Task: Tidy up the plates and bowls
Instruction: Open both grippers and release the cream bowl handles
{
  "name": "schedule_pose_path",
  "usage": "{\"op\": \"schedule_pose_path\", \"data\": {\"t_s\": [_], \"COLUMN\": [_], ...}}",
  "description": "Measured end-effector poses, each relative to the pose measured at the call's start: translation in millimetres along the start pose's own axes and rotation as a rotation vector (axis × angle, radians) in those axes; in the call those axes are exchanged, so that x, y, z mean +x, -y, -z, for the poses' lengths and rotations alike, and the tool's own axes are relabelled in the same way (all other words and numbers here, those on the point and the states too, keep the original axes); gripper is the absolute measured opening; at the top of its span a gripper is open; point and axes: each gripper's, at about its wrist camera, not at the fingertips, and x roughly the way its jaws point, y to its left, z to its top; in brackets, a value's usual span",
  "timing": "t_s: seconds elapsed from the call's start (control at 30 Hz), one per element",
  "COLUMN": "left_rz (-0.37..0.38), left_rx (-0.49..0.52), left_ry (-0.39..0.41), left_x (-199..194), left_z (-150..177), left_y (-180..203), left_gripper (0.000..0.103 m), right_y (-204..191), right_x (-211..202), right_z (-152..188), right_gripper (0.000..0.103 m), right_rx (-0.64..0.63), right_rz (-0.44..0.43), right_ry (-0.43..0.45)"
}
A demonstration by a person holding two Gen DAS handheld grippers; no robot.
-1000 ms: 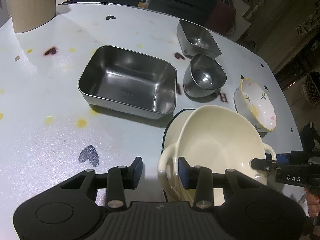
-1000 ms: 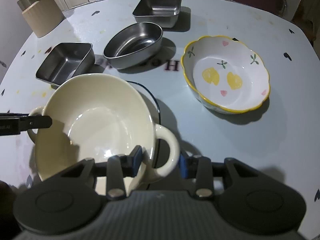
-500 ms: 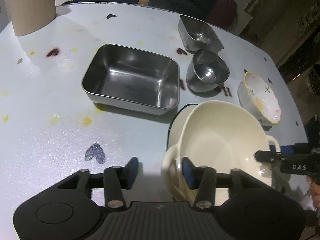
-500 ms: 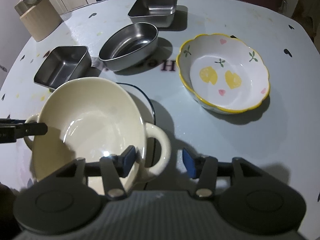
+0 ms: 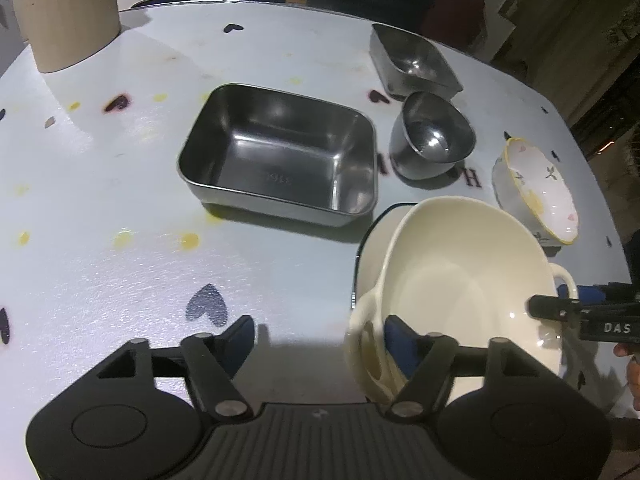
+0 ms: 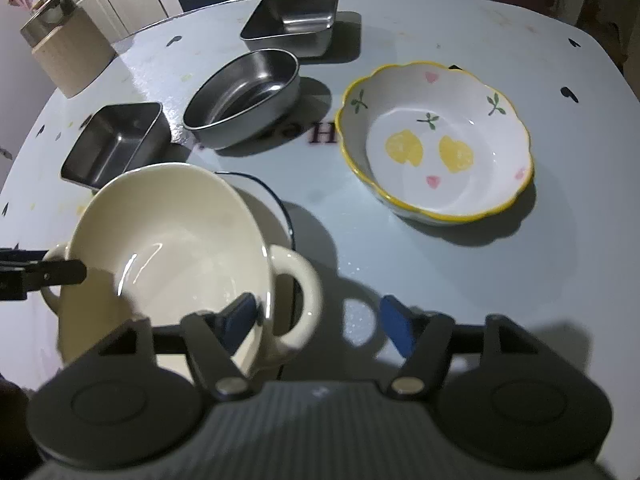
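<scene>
Both tongs (image 5: 320, 336) (image 6: 316, 320) gape wide — cream bowl (image 6: 168, 240) between, steel tins (image 5: 280, 156) beyond.

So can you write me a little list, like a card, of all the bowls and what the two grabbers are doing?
cream bowl: two handles, sits on a blue-rimmed plate
left gripper: open, one finger inside the bowl by its handle
right gripper: open, straddling the other handle
flower bowl: yellow rim, alone on the table
big steel tray: rectangular
oval steel bowl: beside the flower bowl
small steel tray: farthest back
</scene>
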Motion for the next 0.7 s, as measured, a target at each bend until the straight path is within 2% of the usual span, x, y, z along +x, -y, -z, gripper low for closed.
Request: {"op": "schedule_pose_path", "data": {"t_s": [0.07,0.2,0.27,0.33,0.43,0.7], "left_rz": [-0.002,0.007,0.005,0.005,0.006,0.005], "left_rx": [-0.006,-0.006,0.0,0.005,0.021,0.024], "left_ry": [-0.004,-0.002,0.001,0.006,0.011,0.018], "left_x": [0,-1,-2,-3,-5,-10], "left_z": [0,0,0,0,0,2], "left_y": [-1,-1,1,3,6,11], "left_gripper": [0.089,0.096,0.099,0.1,0.102,0.103], "right_y": [2,4,4,5,3,1], "right_x": [0,-1,-3,-4,-7,-15], "right_z": [0,0,0,-1,-2,0], "right_gripper": [0.078,0.081,0.086,0.096,0.102,0.103], "right_rx": [0.009,0.014,0.013,0.018,0.016,-0.008], "right_rz": [-0.005,-0.011,-0.025,-0.045,-0.054,-0.058], "right_ry": [0.001,0.019,0.027,0.03,0.052,0.078]}}
